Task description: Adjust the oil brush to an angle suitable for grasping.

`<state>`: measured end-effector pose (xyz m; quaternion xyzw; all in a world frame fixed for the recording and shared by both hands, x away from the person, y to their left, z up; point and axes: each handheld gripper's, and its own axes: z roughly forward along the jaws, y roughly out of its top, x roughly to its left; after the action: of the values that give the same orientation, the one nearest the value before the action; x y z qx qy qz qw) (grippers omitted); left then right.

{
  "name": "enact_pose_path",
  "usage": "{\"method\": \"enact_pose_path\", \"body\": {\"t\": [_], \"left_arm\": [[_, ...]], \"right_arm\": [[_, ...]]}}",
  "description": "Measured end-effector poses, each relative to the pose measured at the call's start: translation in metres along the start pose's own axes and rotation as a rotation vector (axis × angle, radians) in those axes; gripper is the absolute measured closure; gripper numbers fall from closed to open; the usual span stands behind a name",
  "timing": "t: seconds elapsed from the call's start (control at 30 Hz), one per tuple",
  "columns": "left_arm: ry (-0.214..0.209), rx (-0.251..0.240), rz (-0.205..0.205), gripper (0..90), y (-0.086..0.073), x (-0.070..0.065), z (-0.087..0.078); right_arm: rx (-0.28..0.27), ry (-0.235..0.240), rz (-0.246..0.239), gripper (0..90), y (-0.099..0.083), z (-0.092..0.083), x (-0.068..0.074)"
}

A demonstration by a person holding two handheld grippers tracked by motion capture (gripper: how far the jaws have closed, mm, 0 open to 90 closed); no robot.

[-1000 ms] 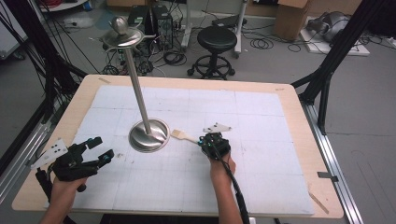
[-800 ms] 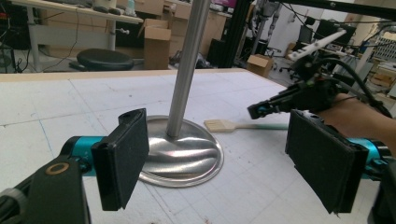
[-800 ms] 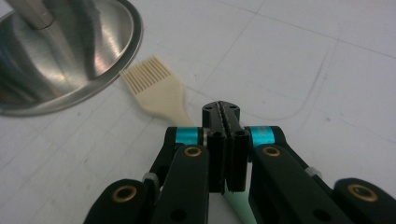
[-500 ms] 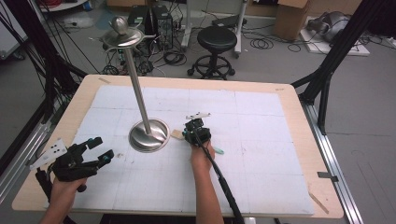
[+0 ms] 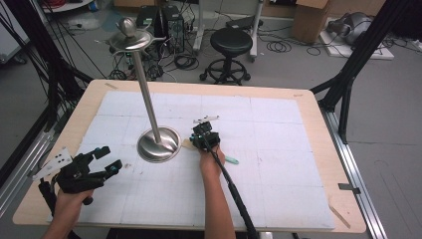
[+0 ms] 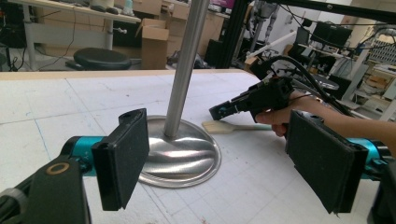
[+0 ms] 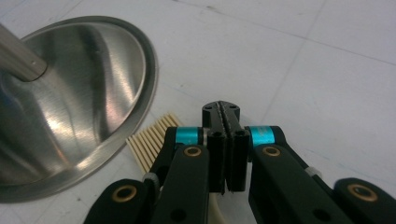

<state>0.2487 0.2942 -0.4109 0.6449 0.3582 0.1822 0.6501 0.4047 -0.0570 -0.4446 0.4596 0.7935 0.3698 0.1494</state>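
From above, the right tool (image 5: 199, 141) sits pressed together over the small brush (image 5: 226, 159) lying just right of the steel stand (image 5: 158, 145) mid-desk, the left tool (image 5: 107, 160) spread at the near left; its view shows wide jaws facing the stand; the right's shows bristles under shut jaws.

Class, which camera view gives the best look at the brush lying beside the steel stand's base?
The left gripper view: it shows the brush side-on, bristles and pale handle, by the stand base. The right gripper view shows just its bristle tips under the shut right gripper. The high view shows it small, partly covered.
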Motion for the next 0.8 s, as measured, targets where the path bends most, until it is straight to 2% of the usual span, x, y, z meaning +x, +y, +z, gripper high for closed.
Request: {"method": "enact_pose_path", "body": {"t": [0.1, 0.3, 0.37, 0.67, 0.8], "left_arm": [[0.001, 0.003, 0.0, 22.2, 0.0, 0.001, 0.0], [0.003, 0.003, 0.003, 22.3, 0.0, 0.001, -0.001], [0.004, 0.003, -0.001, 22.4, 0.0, 0.001, 0.0], [0.002, 0.002, 0.003, 22.4, 0.0, 0.0, 0.0], [0.004, 0.005, 0.002, 22.4, 0.0, 0.0, 0.001]], "right_arm": [[0.01, 0.016, -0.022, 89.3, 0.0, 0.0, 0.003], [0.054, 0.096, -0.118, 89.4, -0.004, -0.007, 0.015], [0.059, 0.102, -0.149, 89.4, -0.008, -0.012, 0.021], [0.04, 0.115, -0.206, 89.3, -0.034, -0.034, 0.04], [0.037, 0.126, -0.2, 89.3, -0.045, -0.045, 0.044]]}}
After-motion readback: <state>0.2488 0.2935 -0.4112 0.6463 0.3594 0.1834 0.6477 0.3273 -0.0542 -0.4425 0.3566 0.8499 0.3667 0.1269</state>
